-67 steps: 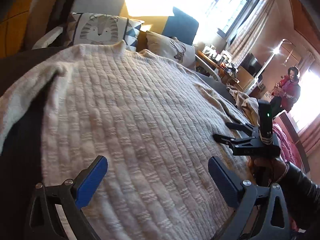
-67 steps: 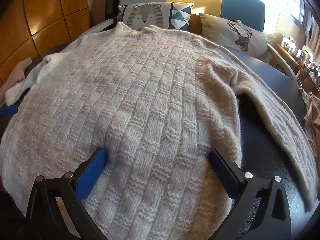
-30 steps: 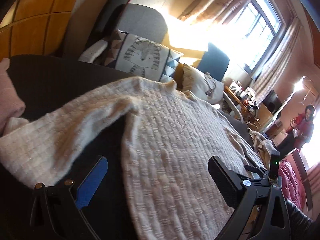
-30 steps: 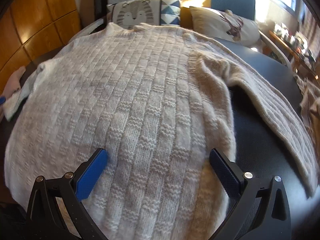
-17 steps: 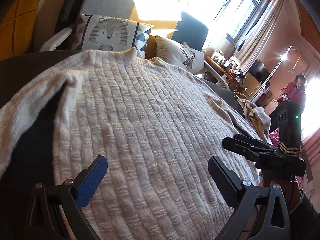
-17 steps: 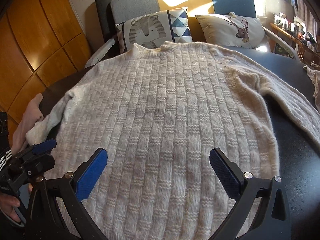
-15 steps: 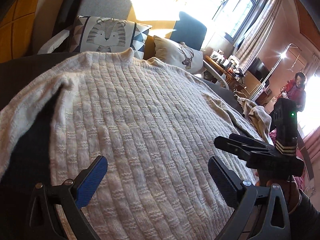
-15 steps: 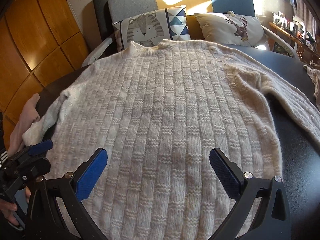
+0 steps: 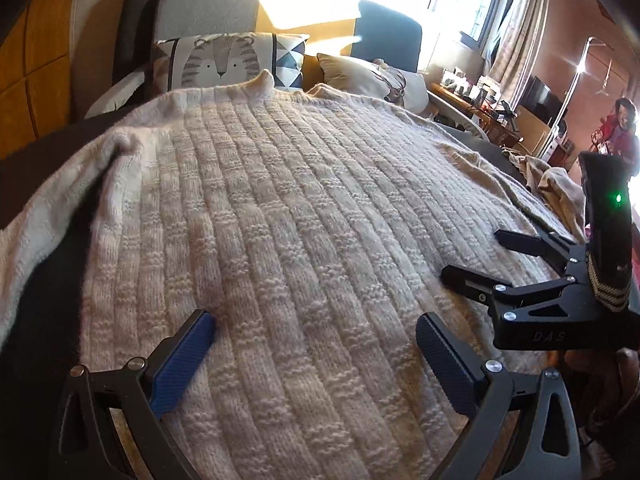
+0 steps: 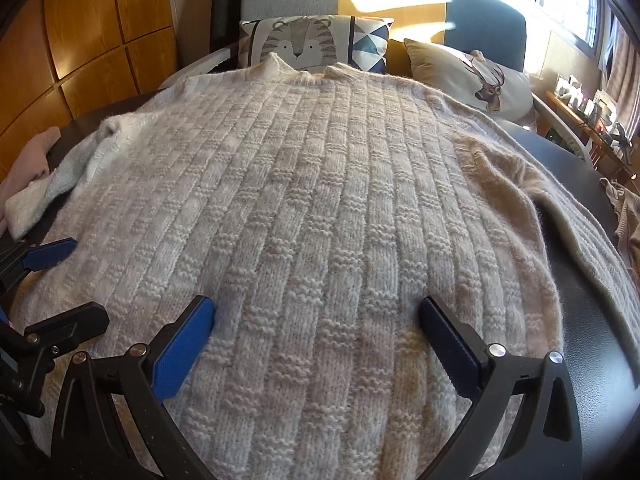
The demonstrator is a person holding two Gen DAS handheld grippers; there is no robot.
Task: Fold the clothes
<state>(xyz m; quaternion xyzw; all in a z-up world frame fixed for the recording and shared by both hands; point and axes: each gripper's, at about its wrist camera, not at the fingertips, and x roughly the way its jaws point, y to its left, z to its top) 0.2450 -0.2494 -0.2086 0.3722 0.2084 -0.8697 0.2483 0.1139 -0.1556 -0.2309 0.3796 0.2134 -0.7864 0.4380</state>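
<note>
A cream knitted sweater (image 9: 304, 216) (image 10: 320, 200) lies flat on a dark table (image 10: 592, 320), collar at the far end and both sleeves spread outward. My left gripper (image 9: 316, 336) hovers open over the hem on the left part of the sweater, nothing between its blue pads. In the right wrist view it shows at the left edge, left gripper (image 10: 52, 284). My right gripper (image 10: 316, 320) is open over the hem near the middle, also empty. From the left wrist view it stands at the right, right gripper (image 9: 476, 256), held by a hand.
Two cushions, a tiger one (image 10: 308, 44) and a deer one (image 10: 472, 72), rest on chairs behind the table. A pink cloth (image 10: 28, 160) lies at the left edge, a beige garment (image 9: 556, 188) at the right. A person (image 9: 620, 132) stands far right.
The left gripper swung away toward the left sleeve and came back to the hem; both grippers have dropped closer to the sweater. Both stayed open.
</note>
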